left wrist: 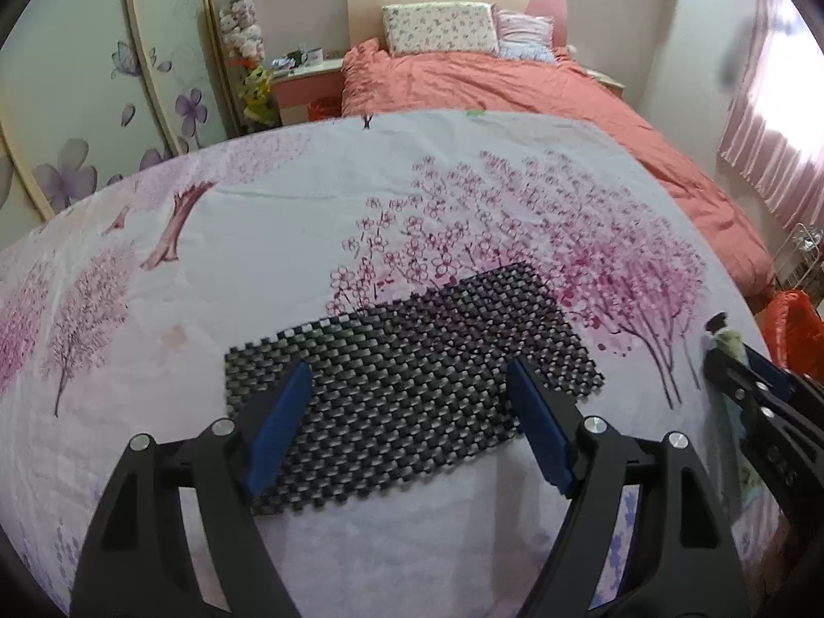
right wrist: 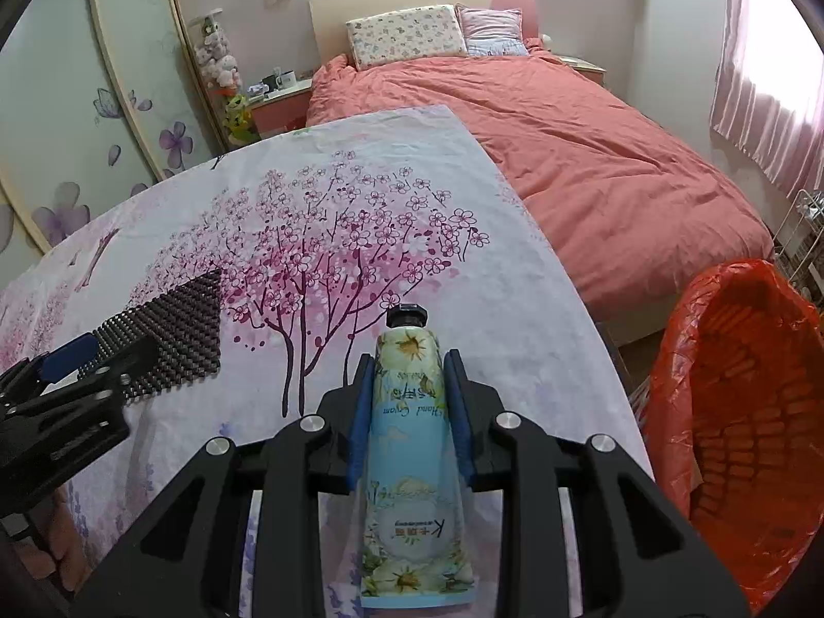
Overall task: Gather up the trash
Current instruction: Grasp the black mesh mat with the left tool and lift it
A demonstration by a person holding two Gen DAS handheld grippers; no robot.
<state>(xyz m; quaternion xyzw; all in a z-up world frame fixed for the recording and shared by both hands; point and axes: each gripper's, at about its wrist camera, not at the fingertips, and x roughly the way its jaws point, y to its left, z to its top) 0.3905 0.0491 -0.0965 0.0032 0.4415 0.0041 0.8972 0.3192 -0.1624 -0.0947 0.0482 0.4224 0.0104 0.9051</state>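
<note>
My right gripper (right wrist: 407,368) is shut on a hand cream tube (right wrist: 412,438), pale blue with white flowers and a black cap that points away from me, held above the flowered tablecloth (right wrist: 319,216). An orange-lined trash bin (right wrist: 741,412) stands open to the right, beside the table edge. In the left wrist view my left gripper (left wrist: 412,386) hangs open over a black mesh mat (left wrist: 412,355) with nothing between its blue pads. The right gripper (left wrist: 741,376) with the tube shows at that view's right edge, and the bin (left wrist: 793,329) behind it.
A bed with a coral duvet (right wrist: 592,154) lies beyond the table. A wardrobe with flower decals (left wrist: 77,103) stands at the left, a nightstand (left wrist: 304,82) with small items beside it. Pink curtains (right wrist: 772,77) and a wire rack (right wrist: 803,242) are at the right.
</note>
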